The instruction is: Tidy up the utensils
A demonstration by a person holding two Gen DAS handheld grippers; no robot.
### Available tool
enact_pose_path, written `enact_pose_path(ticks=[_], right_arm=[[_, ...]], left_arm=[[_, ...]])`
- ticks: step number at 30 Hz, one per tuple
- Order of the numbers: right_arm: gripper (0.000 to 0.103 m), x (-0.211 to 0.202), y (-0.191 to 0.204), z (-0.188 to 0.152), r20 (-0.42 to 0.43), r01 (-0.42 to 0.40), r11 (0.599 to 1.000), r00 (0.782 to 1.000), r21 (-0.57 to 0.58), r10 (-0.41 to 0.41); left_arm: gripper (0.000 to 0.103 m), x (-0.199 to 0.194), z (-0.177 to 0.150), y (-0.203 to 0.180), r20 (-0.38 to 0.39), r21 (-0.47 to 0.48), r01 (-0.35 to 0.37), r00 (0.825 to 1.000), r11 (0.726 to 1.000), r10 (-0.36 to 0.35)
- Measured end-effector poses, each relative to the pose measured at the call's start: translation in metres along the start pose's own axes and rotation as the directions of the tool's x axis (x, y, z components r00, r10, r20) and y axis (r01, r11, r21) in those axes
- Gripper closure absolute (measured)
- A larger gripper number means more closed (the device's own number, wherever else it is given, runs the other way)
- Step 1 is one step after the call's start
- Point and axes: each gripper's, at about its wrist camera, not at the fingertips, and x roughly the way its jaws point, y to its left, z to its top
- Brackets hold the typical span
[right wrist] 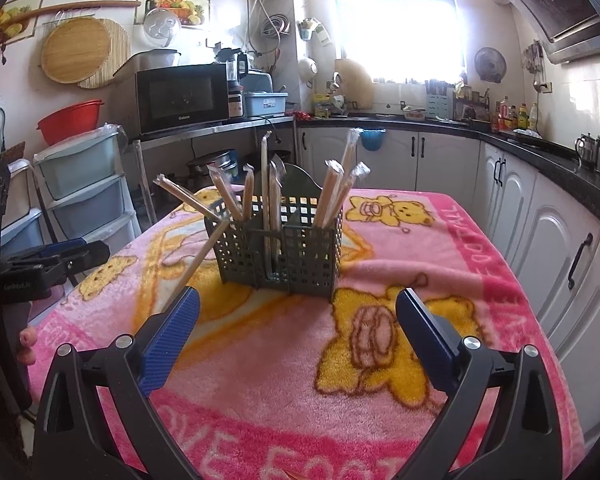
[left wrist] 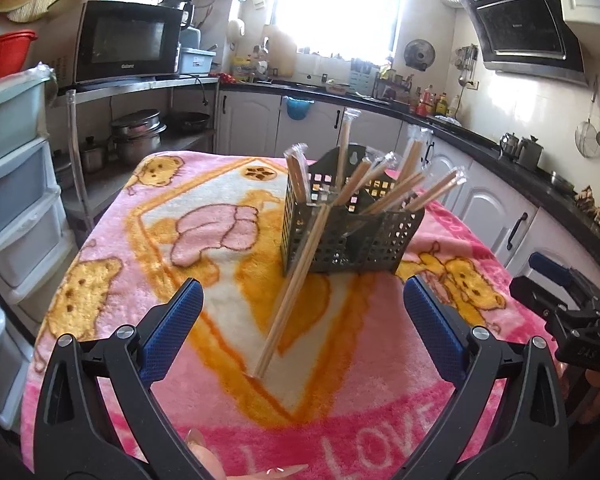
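A dark green slotted utensil basket (left wrist: 352, 236) stands on the pink blanket-covered table (left wrist: 180, 280); it also shows in the right wrist view (right wrist: 280, 248). Several wrapped chopstick pairs (left wrist: 380, 184) stand in its compartments (right wrist: 336, 196). One pair of chopsticks (left wrist: 292, 292) leans outside against the basket's rim, its lower end on the blanket; it also shows in the right wrist view (right wrist: 198, 260). My left gripper (left wrist: 303, 304) is open and empty, a little in front of the leaning pair. My right gripper (right wrist: 298, 312) is open and empty, facing the basket.
Stacked plastic drawers (left wrist: 16, 184) stand left of the table. A steel shelf with a microwave (left wrist: 128, 40) and pots is behind. Kitchen counter and cabinets (right wrist: 540, 208) run along the right and back. The other gripper shows at each view's edge (left wrist: 560, 304) (right wrist: 48, 260).
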Motion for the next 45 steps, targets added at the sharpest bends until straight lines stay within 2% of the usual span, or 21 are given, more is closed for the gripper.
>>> enact_pose_path(ticks=[13, 16, 24, 36, 45], right_arm=[[0.007, -0.011, 0.002, -0.022, 0.097, 0.028, 0.999, 0.995, 0.02, -0.03], [0.007, -0.017, 0.004, -0.025, 0.145, 0.037, 0.999, 0.989, 0.014, -0.039], [0.006, -0.021, 0.007, -0.035, 0.216, 0.048, 0.999, 0.975, 0.012, -0.049], [0.006, -0.027, 0.014, -0.045, 0.369, 0.146, 0.989, 0.919, 0.008, -0.138], [0.006, -0.025, 0.007, -0.051, 0.371, 0.146, 0.988, 0.915, 0.053, -0.155]], left_arm=[[0.01, 0.013, -0.037, -0.018, 0.041, -0.011, -0.063, 0.997, 0.998, 0.063], [0.01, 0.013, -0.041, -0.021, 0.073, -0.013, -0.099, 0.992, 0.995, 0.1], [0.01, 0.012, -0.05, -0.029, 0.155, -0.004, -0.104, 0.983, 0.995, 0.103], [0.01, 0.012, -0.051, -0.031, 0.252, -0.01, -0.125, 0.96, 0.992, 0.123], [0.01, 0.011, -0.051, -0.028, 0.26, -0.027, -0.138, 0.955, 0.99, 0.14]])
